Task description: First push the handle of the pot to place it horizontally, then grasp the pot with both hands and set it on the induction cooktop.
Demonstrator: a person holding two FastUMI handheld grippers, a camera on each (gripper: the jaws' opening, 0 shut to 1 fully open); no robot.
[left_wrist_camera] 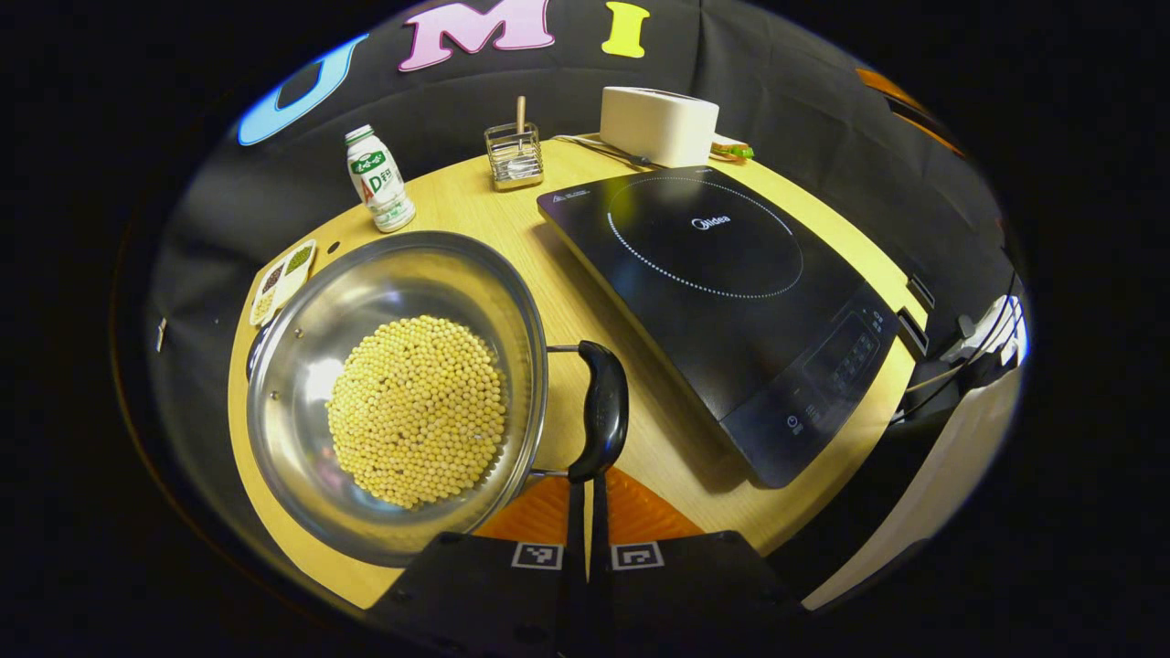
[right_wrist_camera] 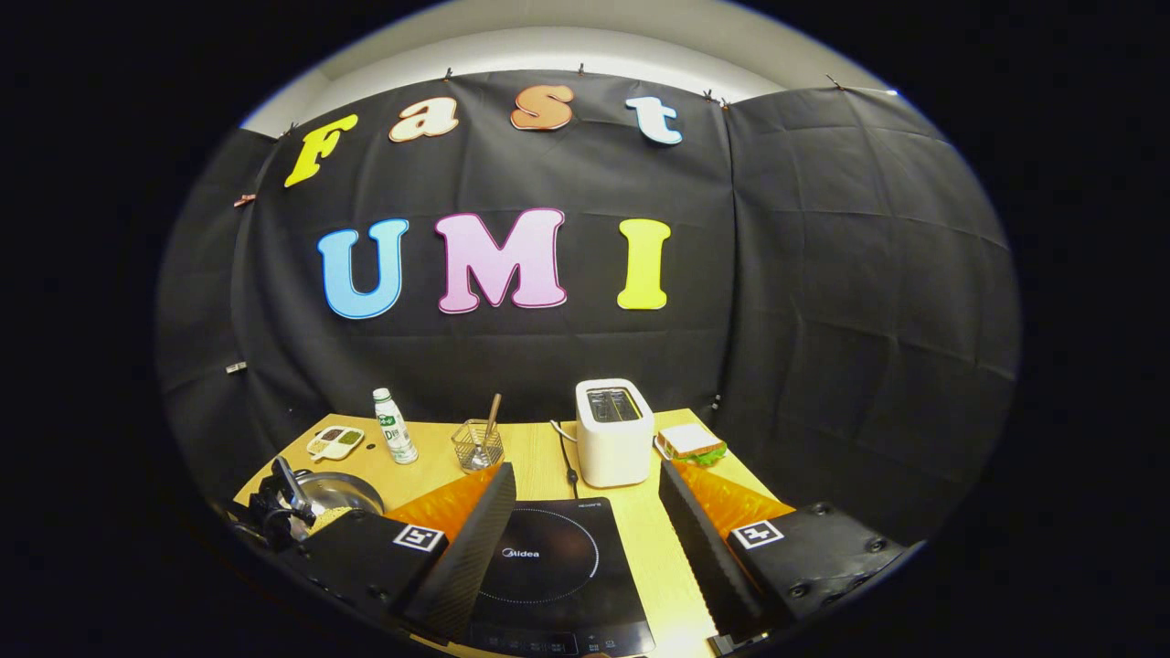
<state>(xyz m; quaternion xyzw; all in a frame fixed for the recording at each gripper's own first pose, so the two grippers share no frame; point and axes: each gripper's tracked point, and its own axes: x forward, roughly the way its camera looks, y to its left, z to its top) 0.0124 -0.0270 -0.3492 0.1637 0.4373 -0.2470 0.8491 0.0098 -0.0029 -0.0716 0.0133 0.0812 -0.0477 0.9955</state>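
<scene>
The left gripper (left_wrist_camera: 587, 512), fingers closed, touches the black handle (left_wrist_camera: 603, 408) of the bean-filled pot (left_wrist_camera: 398, 393). The right gripper (right_wrist_camera: 585, 539) hangs open above the induction cooktop (right_wrist_camera: 548, 567).

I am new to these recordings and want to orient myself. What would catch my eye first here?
First the steel pot, heaped with pale yellow beans, at the left of the wooden table; the left tool, fingers closed together, meets its black handle. Beside it to the right lies the black induction cooktop, bare. In the right gripper view, the right tool is wide open above that cooktop.
</scene>
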